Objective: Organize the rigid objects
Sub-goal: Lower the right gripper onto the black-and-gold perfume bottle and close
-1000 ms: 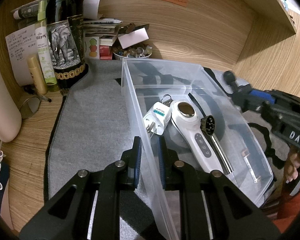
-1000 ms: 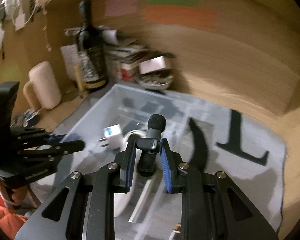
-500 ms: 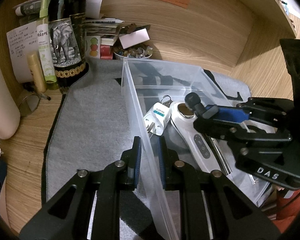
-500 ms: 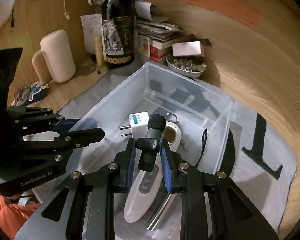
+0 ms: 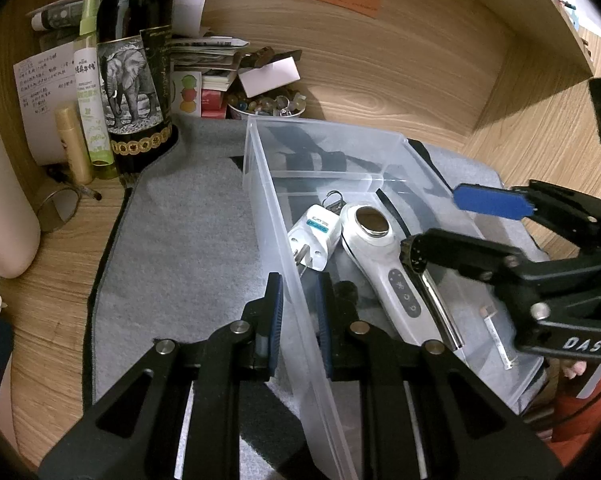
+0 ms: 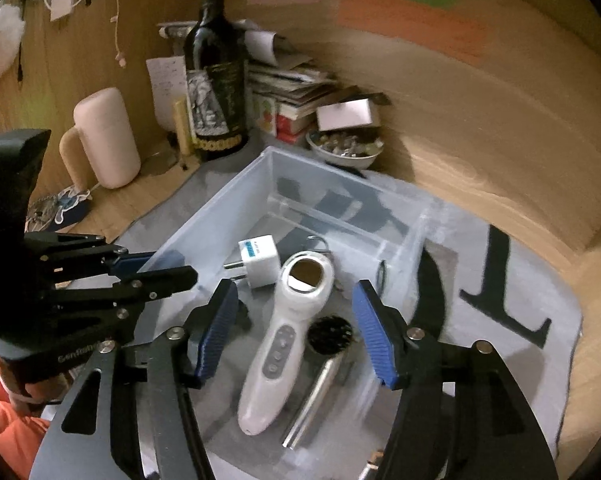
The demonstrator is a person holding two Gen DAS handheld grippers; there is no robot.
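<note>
Readable: "DAS" in white on the black body of the right gripper [image 5: 436, 224], lower right of the left wrist view. "Gen", followed by blurred letters, on the left gripper [image 6: 156, 270], lower left of the right wrist view. Elsewhere, print on the wine bottle [image 5: 134, 80], green spray bottle [image 5: 90, 92] and notes too small to read.

Dim warm light; blurred, fisheye-warped edges

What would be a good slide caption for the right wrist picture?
Open right gripper above a clear bin holding a white handheld device, plug adapter and metal tool.
</note>
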